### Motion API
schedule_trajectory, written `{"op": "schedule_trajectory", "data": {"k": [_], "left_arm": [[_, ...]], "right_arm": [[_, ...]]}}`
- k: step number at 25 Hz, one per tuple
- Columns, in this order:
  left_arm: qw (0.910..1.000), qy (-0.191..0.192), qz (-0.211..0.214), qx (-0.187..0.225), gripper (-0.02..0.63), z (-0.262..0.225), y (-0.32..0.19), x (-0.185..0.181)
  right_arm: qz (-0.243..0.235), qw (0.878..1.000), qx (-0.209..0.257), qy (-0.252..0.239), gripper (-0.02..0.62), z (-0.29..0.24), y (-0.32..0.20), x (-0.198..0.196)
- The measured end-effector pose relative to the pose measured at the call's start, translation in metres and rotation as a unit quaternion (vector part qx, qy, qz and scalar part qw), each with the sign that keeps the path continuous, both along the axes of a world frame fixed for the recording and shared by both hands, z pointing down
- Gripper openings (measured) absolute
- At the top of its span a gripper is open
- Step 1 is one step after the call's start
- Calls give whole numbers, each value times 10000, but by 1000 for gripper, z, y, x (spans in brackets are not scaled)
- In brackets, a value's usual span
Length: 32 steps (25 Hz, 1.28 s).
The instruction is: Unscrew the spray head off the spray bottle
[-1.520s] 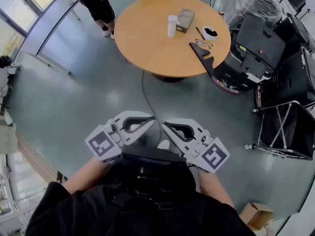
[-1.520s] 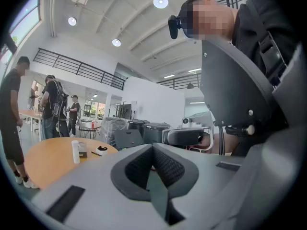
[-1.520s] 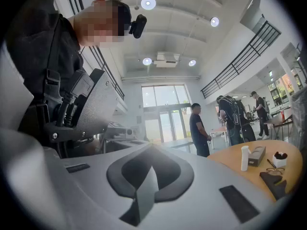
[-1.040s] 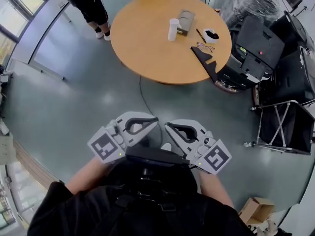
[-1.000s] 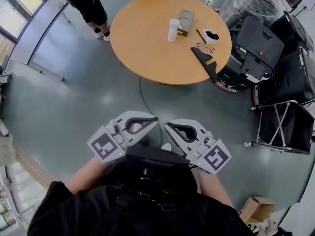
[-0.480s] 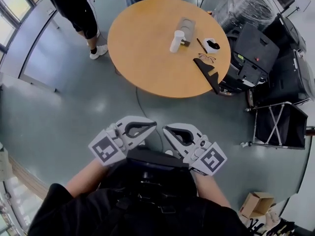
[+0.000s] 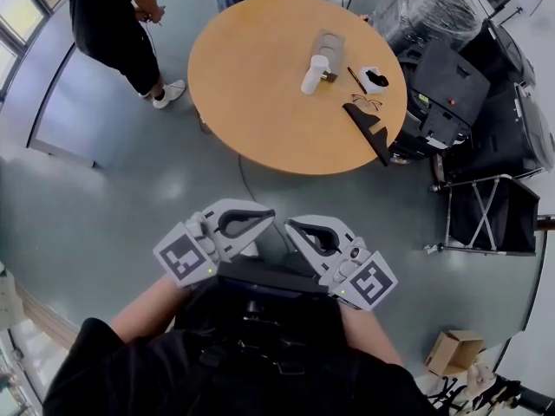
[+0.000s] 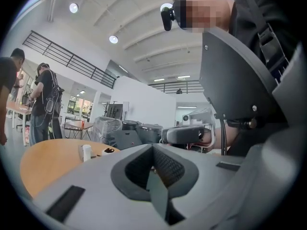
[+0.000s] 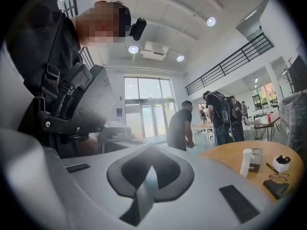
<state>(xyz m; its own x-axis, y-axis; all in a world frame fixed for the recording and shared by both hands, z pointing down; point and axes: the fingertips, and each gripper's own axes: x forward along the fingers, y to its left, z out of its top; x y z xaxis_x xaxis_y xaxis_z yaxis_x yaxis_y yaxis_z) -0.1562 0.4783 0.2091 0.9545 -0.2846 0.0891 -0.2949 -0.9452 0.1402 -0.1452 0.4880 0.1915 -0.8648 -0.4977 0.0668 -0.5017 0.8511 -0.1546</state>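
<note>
White spray bottle (image 7: 318, 74) stands upright on the round wooden tabletop (image 7: 260, 85), well apart from both grippers, across the grey floor (image 7: 130, 189). My left gripper (image 7: 270, 216) is closed tight on nothing, and my right gripper (image 7: 290, 224) also has its jaws together and empty. Only the head view shows the wire spectacles (image 7: 366, 102) near the bottle; each gripper view shows the bottle small and far off. I hold both hands close to my chest, grippers level, tips angled inward and nearly meeting.

Open grey floor (image 7: 121, 180) up to round table (image 7: 251, 94), thin cable (image 7: 242, 173) across it, black cases (image 7: 451, 76) crowding table's right, bystander (image 7: 108, 24) at left.
</note>
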Motion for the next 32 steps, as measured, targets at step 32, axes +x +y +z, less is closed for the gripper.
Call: {"op": "schedule_trajectory", "data": {"k": [32], "left_arm": [[9939, -388, -1031, 31, 3, 3, -167, 187]], "right_arm": [[-948, 9947, 242, -306, 5, 8, -168, 193]]}}
